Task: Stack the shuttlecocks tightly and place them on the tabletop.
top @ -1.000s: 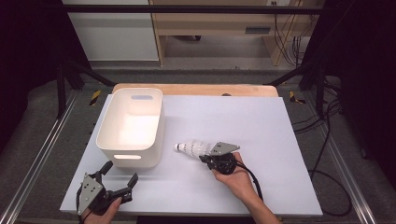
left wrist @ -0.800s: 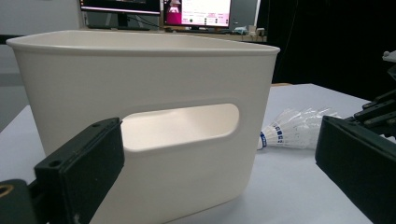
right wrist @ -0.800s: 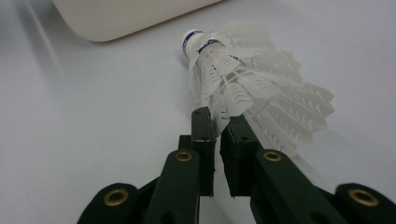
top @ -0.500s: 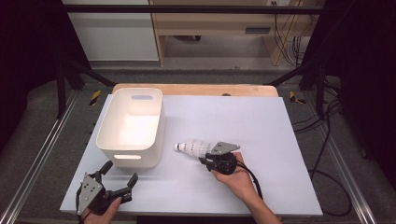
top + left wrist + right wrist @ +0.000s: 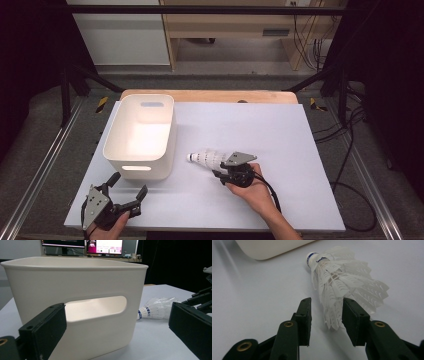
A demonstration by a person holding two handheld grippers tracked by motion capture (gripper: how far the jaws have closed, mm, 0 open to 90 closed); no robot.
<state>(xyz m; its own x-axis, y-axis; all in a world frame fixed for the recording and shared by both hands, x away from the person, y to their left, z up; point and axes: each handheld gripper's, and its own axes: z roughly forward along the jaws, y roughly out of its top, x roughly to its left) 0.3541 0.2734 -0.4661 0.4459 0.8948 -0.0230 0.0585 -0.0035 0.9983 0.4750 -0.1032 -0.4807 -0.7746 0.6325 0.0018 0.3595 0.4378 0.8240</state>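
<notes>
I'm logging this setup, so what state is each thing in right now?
Shuttlecocks: nested stack lying on its side on the table, skirt end between the right jaws.
Right gripper: jaws have just been opening, a gap at the left pad.
Left gripper: open, holding nothing.
White bin: upright, empty as far as it shows.
</notes>
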